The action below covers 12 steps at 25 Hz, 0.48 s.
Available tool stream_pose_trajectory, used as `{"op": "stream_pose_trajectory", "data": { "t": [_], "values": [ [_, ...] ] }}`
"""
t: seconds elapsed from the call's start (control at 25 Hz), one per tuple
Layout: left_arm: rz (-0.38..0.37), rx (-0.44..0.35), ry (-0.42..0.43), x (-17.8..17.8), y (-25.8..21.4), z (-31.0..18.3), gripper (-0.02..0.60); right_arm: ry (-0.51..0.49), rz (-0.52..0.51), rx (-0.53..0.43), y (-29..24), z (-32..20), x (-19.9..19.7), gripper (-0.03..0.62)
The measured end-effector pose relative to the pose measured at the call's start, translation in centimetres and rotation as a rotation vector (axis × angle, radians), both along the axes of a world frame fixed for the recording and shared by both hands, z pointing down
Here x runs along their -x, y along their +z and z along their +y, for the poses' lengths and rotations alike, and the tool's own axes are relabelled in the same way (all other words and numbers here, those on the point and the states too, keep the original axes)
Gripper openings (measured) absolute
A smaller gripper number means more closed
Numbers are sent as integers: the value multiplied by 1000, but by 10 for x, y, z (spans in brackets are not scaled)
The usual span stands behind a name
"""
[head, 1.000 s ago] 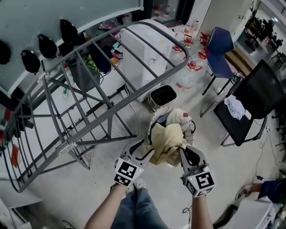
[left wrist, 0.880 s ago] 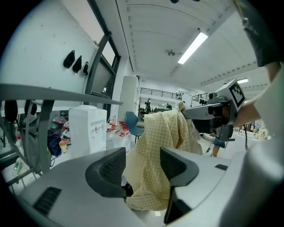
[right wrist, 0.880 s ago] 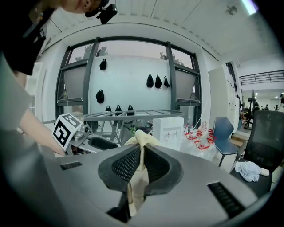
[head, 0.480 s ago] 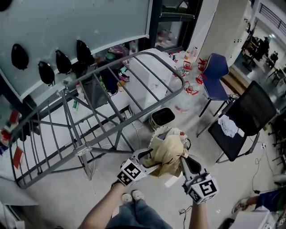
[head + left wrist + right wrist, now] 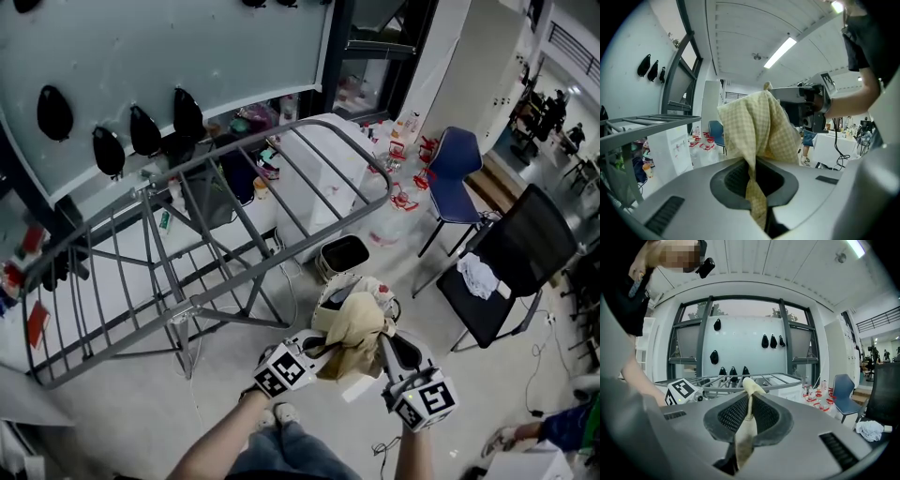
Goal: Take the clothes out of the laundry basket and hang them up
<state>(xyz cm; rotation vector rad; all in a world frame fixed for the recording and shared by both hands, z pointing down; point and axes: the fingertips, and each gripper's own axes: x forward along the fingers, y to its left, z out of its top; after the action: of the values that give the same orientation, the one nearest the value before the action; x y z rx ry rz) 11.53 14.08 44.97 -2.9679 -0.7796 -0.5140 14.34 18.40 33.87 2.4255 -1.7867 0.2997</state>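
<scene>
Left claw, right claw clenched on yellow cloth — pale floor, grey drying rack nearby

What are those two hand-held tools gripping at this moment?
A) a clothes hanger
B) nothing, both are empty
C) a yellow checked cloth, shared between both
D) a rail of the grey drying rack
C: the yellow checked cloth is pinched between the jaws of the left tool, which have just closed on it, and between those of the right tool.
</scene>
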Motion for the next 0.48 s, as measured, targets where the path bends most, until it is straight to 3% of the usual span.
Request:
{"op": "stream_pose_trajectory", "data": {
  "t": [0.24, 0.48],
  "values": [
    [13, 6, -97, 9, -17, -28, 28, -10, -30, -35, -1, -3, 1, 29],
    [102, -31, -231, 28, -70, -68, 28, -29, -33, -58, -8, -13, 3, 29]
  ]
}}
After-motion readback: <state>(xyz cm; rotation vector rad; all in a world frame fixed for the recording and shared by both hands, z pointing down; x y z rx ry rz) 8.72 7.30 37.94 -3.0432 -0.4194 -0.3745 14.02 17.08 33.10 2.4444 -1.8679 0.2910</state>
